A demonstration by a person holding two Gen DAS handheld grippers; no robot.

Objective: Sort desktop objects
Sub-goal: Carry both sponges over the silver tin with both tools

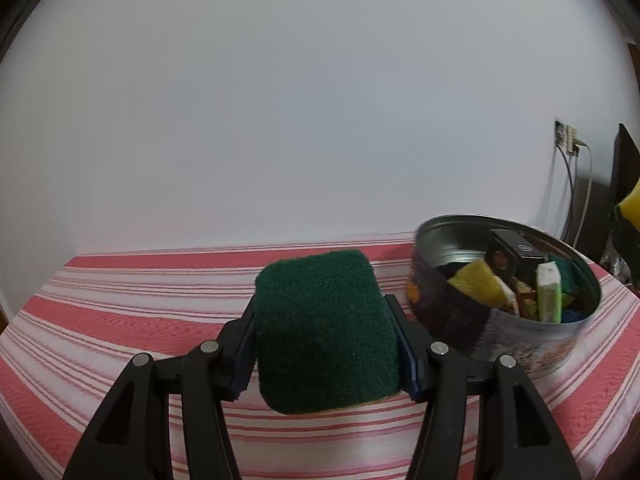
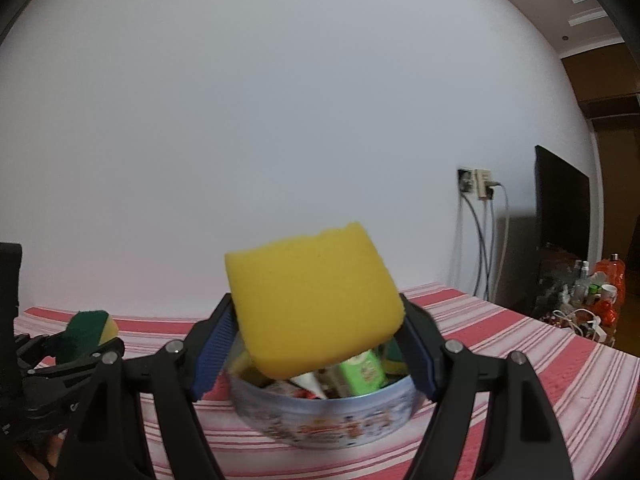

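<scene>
The left gripper [image 1: 326, 354] is clamped on a sponge [image 1: 324, 330], green scouring face toward the camera, held above the striped cloth [image 1: 120, 312] with a sliver of yellow foam showing under its lower edge. The right gripper [image 2: 316, 344] squeezes a second sponge [image 2: 312, 300], its yellow side up and tilted, and that one hangs directly over the tin [image 2: 324, 420]; in the right wrist view the tin's rim and contents sit just beneath the sponge's lower edge. The tin rests on the cloth to the right of the left gripper and is already well filled: a black box [image 1: 514, 254], a yellow wedge [image 1: 478, 284], a pale green packet [image 1: 548, 298] and other bits too jumbled to name. Farther back, a white wall with a socket [image 2: 478, 184] and trailing cables; a dark screen [image 2: 562, 200] stands at the right. The step in hand looks like dropping the right sponge into the tin. The next move would be a short descent, then parting the jaws so the sponge falls inside the rim and not onto it; since the tin is crowded, it may perch on top. The left sponge then needs carrying rightward over the tin once the right gripper is clear.
</scene>
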